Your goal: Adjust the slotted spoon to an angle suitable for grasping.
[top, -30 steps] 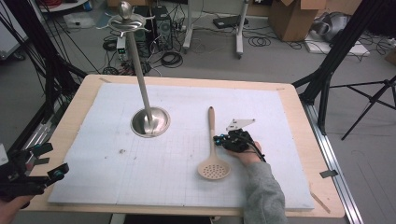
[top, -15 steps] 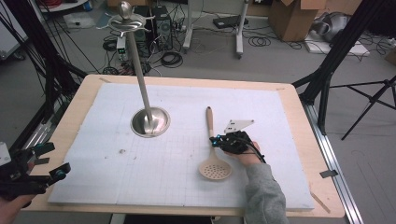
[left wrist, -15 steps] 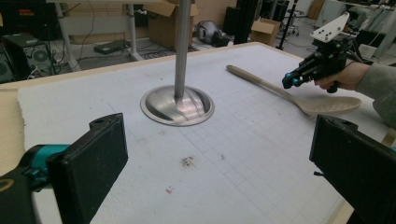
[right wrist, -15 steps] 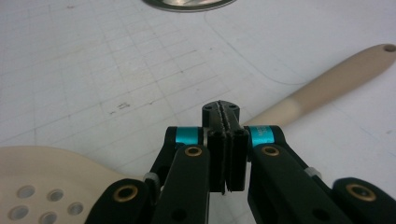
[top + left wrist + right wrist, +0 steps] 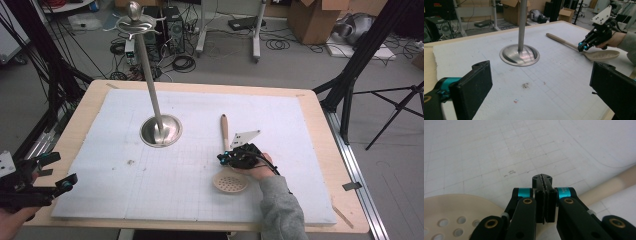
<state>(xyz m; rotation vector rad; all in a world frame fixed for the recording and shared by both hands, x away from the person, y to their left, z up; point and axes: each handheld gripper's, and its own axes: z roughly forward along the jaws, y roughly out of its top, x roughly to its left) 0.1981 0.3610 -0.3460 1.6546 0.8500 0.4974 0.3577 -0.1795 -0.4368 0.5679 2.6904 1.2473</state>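
A beige slotted spoon (image 5: 225, 134) lies on the white mat, handle pointing away, perforated bowl (image 5: 456, 212) near me. My right gripper (image 5: 223, 159) hovers over the spoon's neck with its jaws pressed flat together and nothing between them (image 5: 542, 178); the handle (image 5: 614, 182) passes beneath it. The same gripper (image 5: 582, 46) appears at upper right in the left gripper view. A metal stand (image 5: 161, 131) with a round base and tall pole rises left of the spoon. My left gripper (image 5: 60, 168) sits at the mat's near left corner, jaws wide apart (image 5: 544, 85) and empty.
The white gridded mat (image 5: 175, 190) covers a wooden table (image 5: 90, 100). Small crumbs (image 5: 525, 85) lie on the mat between the left gripper and the stand base (image 5: 520, 55). Beyond the table are cables, boxes and tripod legs on the floor.
My right gripper has shifted slightly left and nearer, over the spoon's neck, still shut. The left gripper and the spoon have not moved.
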